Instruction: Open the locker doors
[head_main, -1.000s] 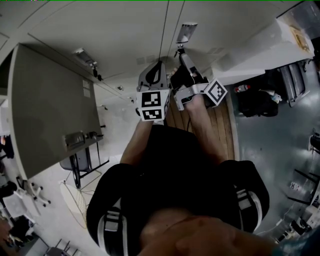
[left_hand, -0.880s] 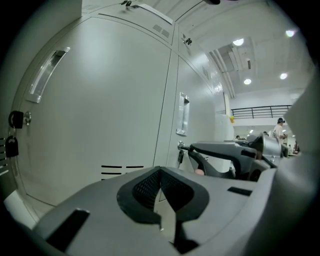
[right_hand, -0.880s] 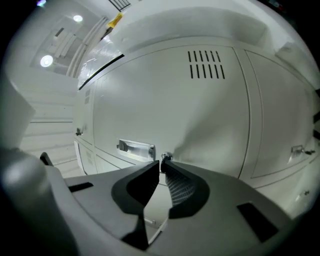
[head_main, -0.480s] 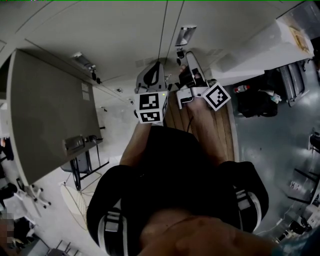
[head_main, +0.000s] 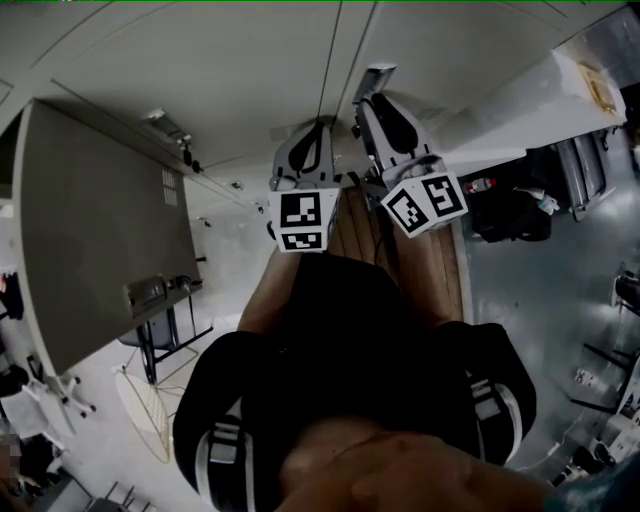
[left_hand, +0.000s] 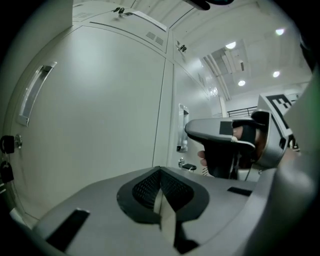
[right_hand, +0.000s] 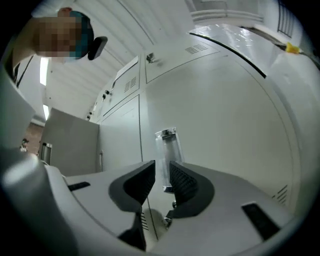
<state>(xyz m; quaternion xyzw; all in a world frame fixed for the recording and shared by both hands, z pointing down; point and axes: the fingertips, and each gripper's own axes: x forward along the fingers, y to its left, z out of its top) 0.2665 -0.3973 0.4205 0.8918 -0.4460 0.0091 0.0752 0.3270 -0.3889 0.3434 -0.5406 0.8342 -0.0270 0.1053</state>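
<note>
Room: white bank of lockers (head_main: 250, 70) fills my view, with a glossy floor off to the right.
Open door: one grey door (head_main: 100, 220) at the far left already stands swung out.
Locker door: the one I am working, locker door (right_hand: 225, 125), sits shut and flush in front of the right gripper.
Handle: a chrome handle (right_hand: 166, 155) stands upright near that door's left edge.
Right gripper: right gripper (right_hand: 162, 172) has its jaws apart and lined up on the handle. The pads do not press on it, and I cannot tell whether it is inside the gap or just beyond.
Left gripper: left gripper (left_hand: 160, 192) has its jaws together on nothing and hovers beside the right one.
Handling: I judge the door stiff sheet metal, light on its hinges, and the polished handle slippery.
Where to grip: mid-handle, pads square on its two sides, then pull straight out.
Risk: a shallow pinch may slide off the chrome.
</note>
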